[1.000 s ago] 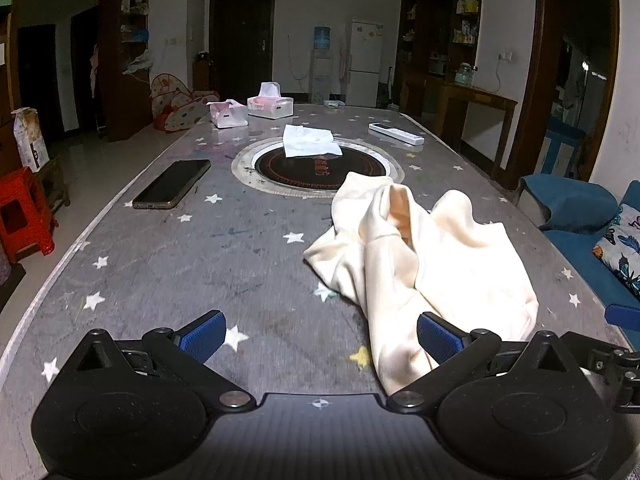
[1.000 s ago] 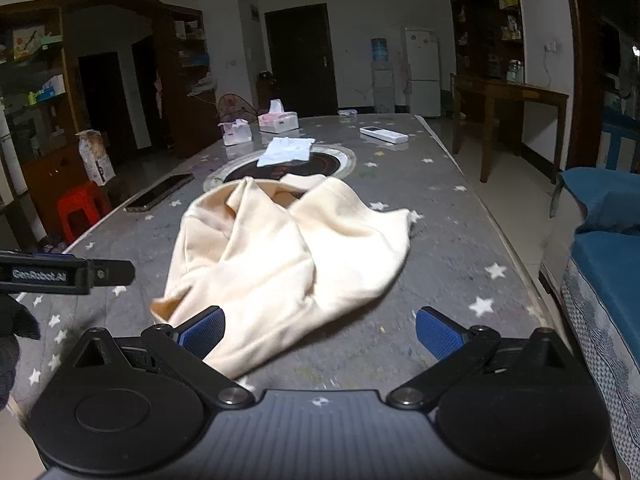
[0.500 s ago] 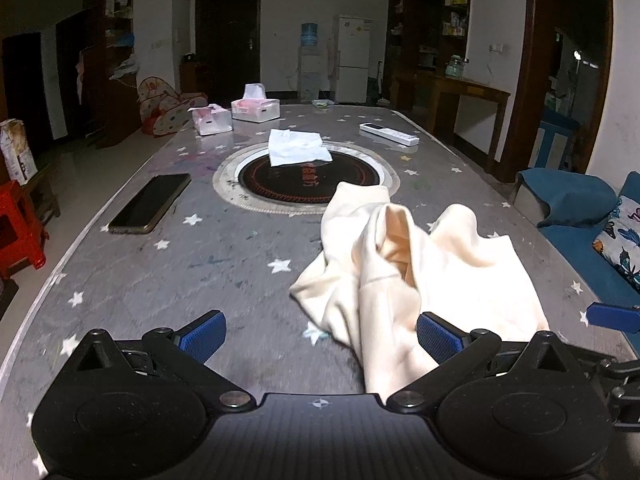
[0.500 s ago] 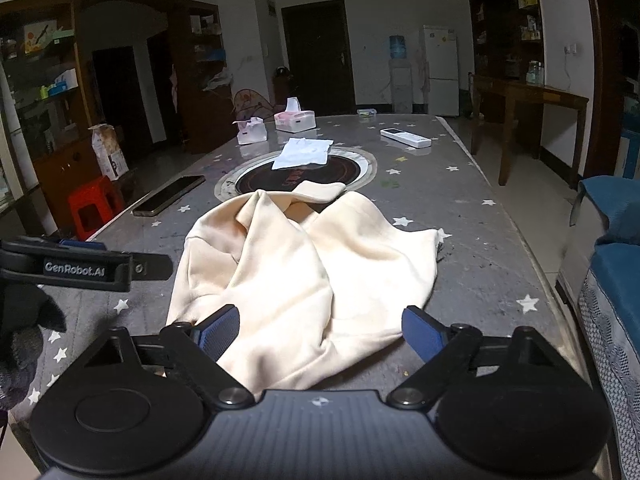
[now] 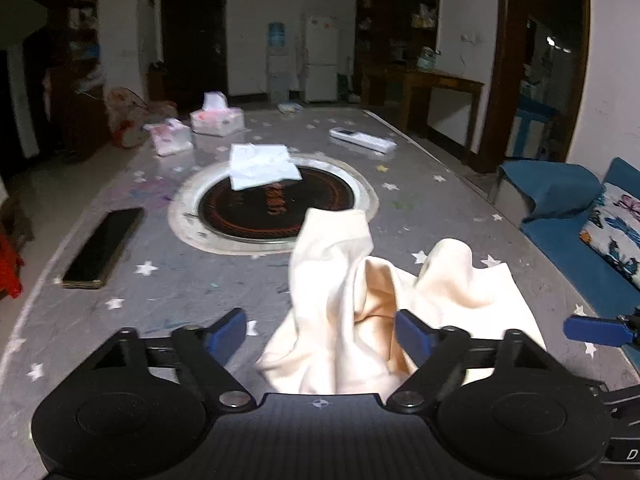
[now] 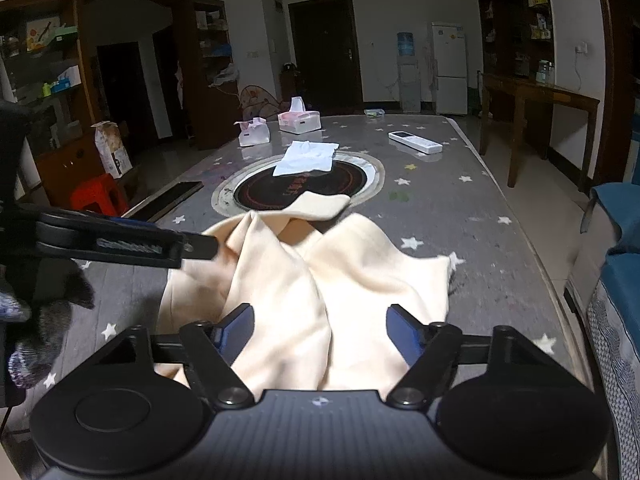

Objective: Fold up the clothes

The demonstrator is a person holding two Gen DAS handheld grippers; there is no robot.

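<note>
The left gripper (image 5: 320,330) stands wide open over the near edge of the garment (image 5: 384,304), its blue fingers (image 5: 226,330) spread with cloth between them but nothing pinched. The right gripper (image 6: 320,328) is also wide open, low over the garment (image 6: 320,280), with folds of cloth lying between its fingers (image 6: 404,330) and none gripped.

The table (image 5: 160,280), grey with printed stars, carries everything. The garment, cream and crumpled into ridges, lies on the near part of the table, just this side of the round hotplate (image 5: 276,204); one flap of it reaches over the hotplate's near rim. In the right wrist view the left gripper's side (image 6: 120,242) reaches in over the garment's left edge, with a gloved hand (image 6: 44,320) below it.

A white cloth (image 5: 262,166) lies on the hotplate's far rim. A phone (image 5: 102,246) lies left of the hotplate, near the table edge. A tissue box (image 5: 216,118) sits beyond the hotplate, and a tissue pack (image 5: 170,140) stands just left of it. A remote (image 5: 362,140) lies beyond the hotplate to the right.
</note>
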